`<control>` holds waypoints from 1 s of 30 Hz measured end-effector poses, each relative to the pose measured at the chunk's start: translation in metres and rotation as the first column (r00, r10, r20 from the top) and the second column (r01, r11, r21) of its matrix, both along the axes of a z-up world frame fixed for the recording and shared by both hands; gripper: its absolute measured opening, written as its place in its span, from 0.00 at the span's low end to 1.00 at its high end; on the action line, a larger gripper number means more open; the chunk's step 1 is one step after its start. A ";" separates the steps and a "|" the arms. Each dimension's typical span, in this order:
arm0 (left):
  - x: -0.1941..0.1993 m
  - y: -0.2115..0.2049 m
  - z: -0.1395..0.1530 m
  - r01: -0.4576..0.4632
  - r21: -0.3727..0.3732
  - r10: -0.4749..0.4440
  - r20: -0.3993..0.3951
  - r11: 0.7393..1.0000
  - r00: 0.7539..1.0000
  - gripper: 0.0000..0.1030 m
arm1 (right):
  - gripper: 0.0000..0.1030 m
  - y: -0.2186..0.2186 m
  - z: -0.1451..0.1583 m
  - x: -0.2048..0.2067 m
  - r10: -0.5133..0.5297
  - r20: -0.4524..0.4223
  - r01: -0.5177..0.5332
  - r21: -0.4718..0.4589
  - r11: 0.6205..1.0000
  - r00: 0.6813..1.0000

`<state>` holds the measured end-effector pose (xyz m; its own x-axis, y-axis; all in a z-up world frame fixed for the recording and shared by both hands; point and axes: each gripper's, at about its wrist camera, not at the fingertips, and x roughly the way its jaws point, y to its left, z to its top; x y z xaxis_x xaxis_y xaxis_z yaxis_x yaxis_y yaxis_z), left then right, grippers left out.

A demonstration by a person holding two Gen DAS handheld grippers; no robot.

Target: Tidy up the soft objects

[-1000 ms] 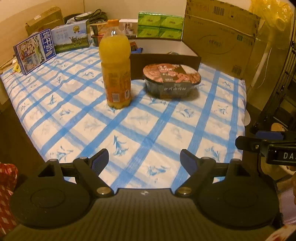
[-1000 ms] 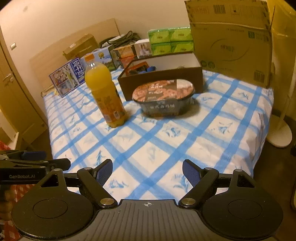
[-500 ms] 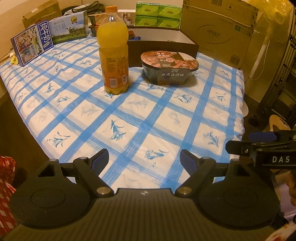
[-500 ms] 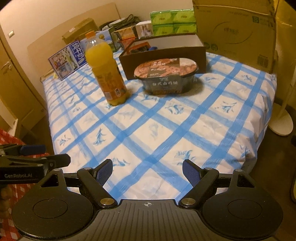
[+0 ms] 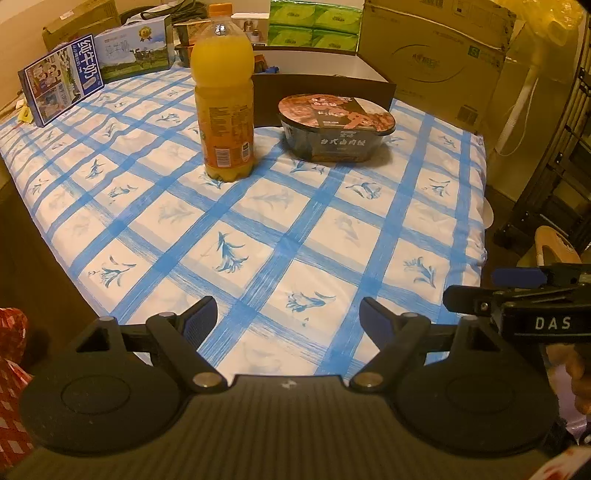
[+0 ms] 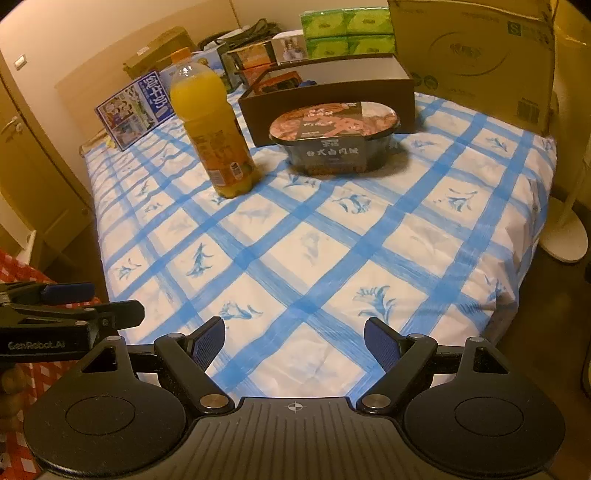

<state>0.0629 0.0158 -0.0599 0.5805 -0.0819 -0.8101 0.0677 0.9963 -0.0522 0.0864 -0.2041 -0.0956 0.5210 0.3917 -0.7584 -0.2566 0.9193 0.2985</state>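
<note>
An orange juice bottle [image 5: 225, 107] stands upright on the blue-checked cloth [image 5: 295, 229]; it also shows in the right wrist view [image 6: 218, 136]. A dark instant-food bowl [image 5: 334, 127] with a printed lid sits to its right, also in the right wrist view [image 6: 334, 138]. Behind them is an open dark cardboard box [image 5: 332, 79], seen too in the right wrist view [image 6: 325, 88]. My left gripper [image 5: 288, 319] is open and empty above the cloth's near edge. My right gripper [image 6: 293, 338] is open and empty beside it.
Green tissue packs [image 5: 314, 27] and a big cardboard box [image 5: 436, 59] stand at the back. Milk cartons [image 5: 61, 83] line the far left. A white fan base [image 6: 563, 236] stands on the floor to the right. A red checked cloth [image 6: 14, 280] lies at lower left.
Both grippers have risen and tilted down a little, then eased forward toward the bottle and bowl. Jaws stay open. Nothing on the table has moved.
</note>
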 end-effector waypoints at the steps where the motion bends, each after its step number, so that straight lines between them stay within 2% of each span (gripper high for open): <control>1: 0.000 0.000 0.000 0.001 0.000 -0.001 0.001 1.000 1.000 0.80 | 0.80 -0.001 0.000 0.001 -0.004 0.000 0.004 0.001 1.000 1.000; 30: 0.002 -0.001 -0.002 0.004 -0.011 -0.004 -0.004 1.000 1.000 0.80 | 0.80 0.000 -0.002 0.003 -0.007 -0.005 0.007 -0.001 1.000 1.000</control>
